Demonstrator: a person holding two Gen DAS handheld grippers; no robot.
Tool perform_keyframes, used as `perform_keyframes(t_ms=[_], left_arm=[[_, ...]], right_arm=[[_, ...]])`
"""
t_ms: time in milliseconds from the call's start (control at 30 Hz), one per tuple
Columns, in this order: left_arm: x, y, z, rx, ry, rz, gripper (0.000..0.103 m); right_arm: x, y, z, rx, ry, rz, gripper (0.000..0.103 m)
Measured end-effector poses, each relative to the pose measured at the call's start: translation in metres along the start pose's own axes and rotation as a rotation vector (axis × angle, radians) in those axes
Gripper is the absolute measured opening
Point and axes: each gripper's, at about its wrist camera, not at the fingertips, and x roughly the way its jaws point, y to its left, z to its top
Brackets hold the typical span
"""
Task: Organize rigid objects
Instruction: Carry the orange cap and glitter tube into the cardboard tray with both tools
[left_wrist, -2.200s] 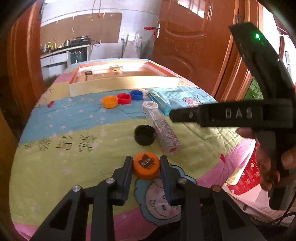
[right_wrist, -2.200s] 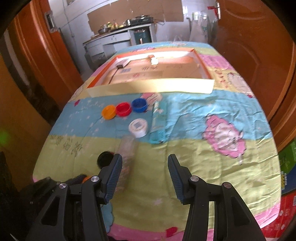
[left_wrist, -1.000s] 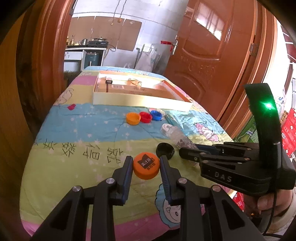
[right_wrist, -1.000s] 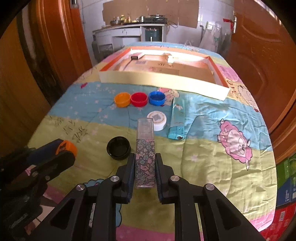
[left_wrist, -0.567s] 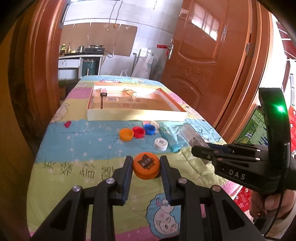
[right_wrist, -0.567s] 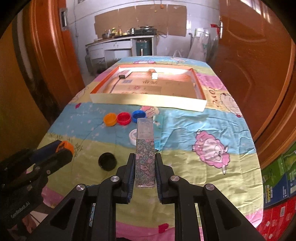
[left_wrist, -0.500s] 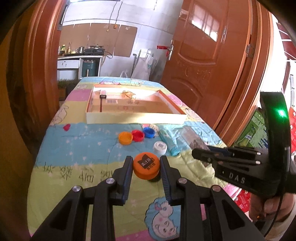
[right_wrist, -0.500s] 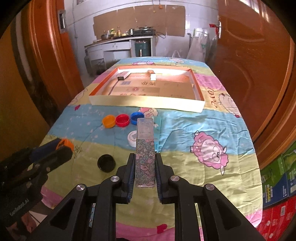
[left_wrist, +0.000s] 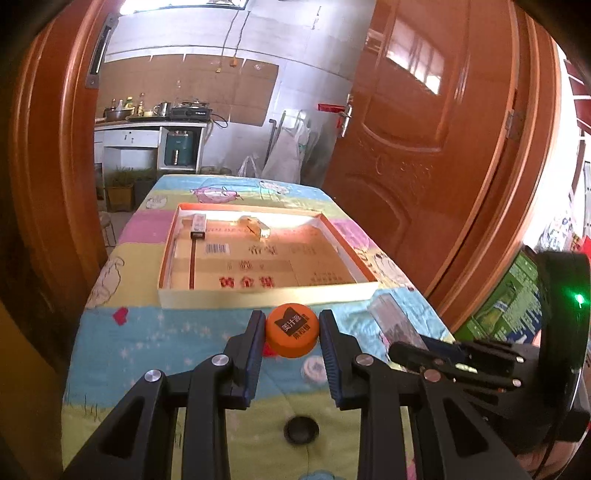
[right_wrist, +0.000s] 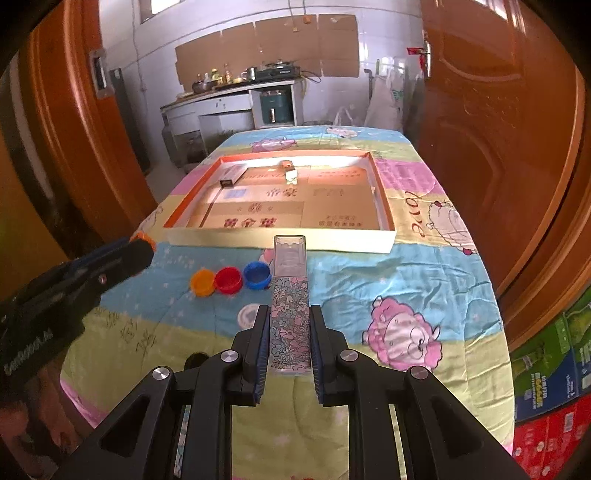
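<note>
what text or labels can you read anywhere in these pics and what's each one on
"2102": as it reads from this side, on the bedspread beside the tray.
Red Chinese characters: on the cardboard lining the tray, too blurred to read.
Black Chinese print: on the orange cap between the left gripper's fingers, too small to read.
White lettering: on the left gripper's body in the right wrist view, too blurred to read.
Floral tube in the right gripper: pattern only.

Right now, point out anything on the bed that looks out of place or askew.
Nothing is spilled or damaged. The black cap lies apart from the row of orange cap, red cap and blue cap. The white lid also sits alone.
</note>
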Motion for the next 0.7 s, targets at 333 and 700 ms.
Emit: perform_keyframes(t_ms=[333, 700], left_arm=[[0.025, 0.003, 0.03, 0.0, 0.004, 0.036, 0.03], [0.05, 0.007, 0.053, 0.002, 0.006, 0.057, 0.03]], right_arm=[[0.011, -0.016, 0.025, 0.033, 0.007, 0.01, 0.02], [0.029, -0.024, 0.047, 0.04, 0.012, 0.019, 0.02]])
